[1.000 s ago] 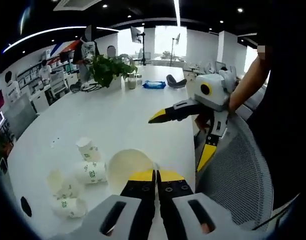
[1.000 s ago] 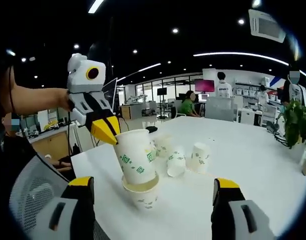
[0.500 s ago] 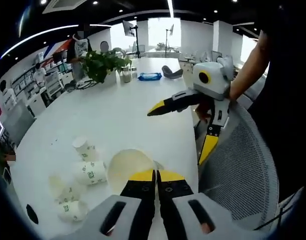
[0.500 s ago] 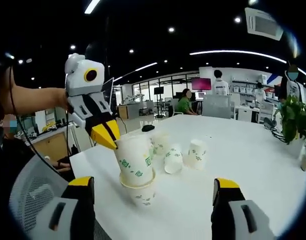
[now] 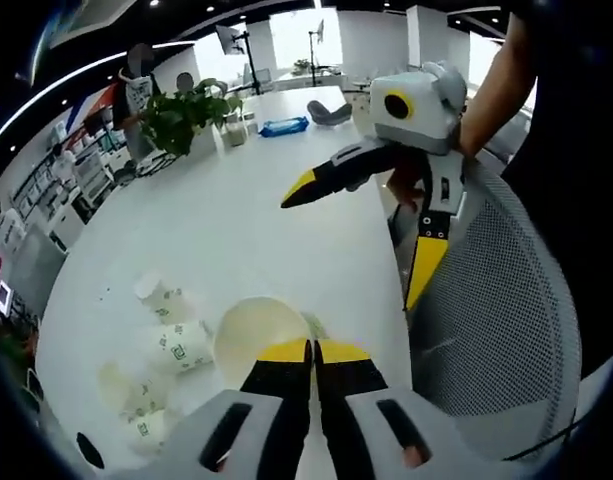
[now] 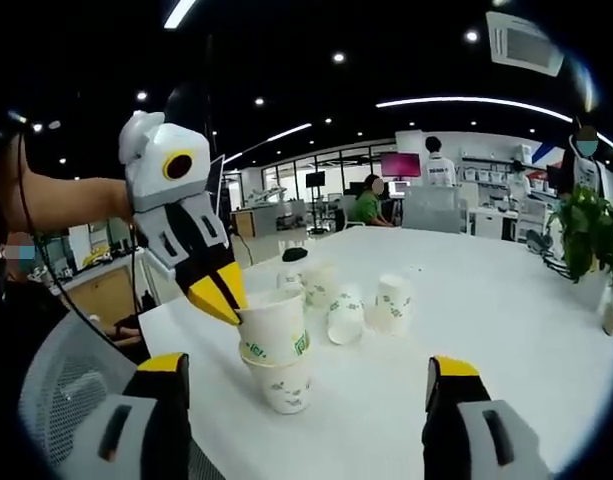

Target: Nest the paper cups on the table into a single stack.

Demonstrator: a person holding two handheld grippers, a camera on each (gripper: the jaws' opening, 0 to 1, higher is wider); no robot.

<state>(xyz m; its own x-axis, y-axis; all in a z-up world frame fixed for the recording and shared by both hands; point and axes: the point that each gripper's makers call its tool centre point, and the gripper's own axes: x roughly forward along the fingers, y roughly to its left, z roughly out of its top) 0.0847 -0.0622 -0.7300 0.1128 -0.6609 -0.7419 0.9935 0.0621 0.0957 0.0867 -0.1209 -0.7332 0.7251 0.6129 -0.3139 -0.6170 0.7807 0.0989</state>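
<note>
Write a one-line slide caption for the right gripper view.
Left gripper pinches a paper cup partly nested in another cup on the white table.

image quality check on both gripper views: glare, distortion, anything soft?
Left gripper view: strong fisheye bend, windows blown out at top, white table glary, loose paper cups low in contrast against it. Right gripper view: dark ceiling with hot light spots, nested cups sharp, background people soft, left gripper crisp.
</note>
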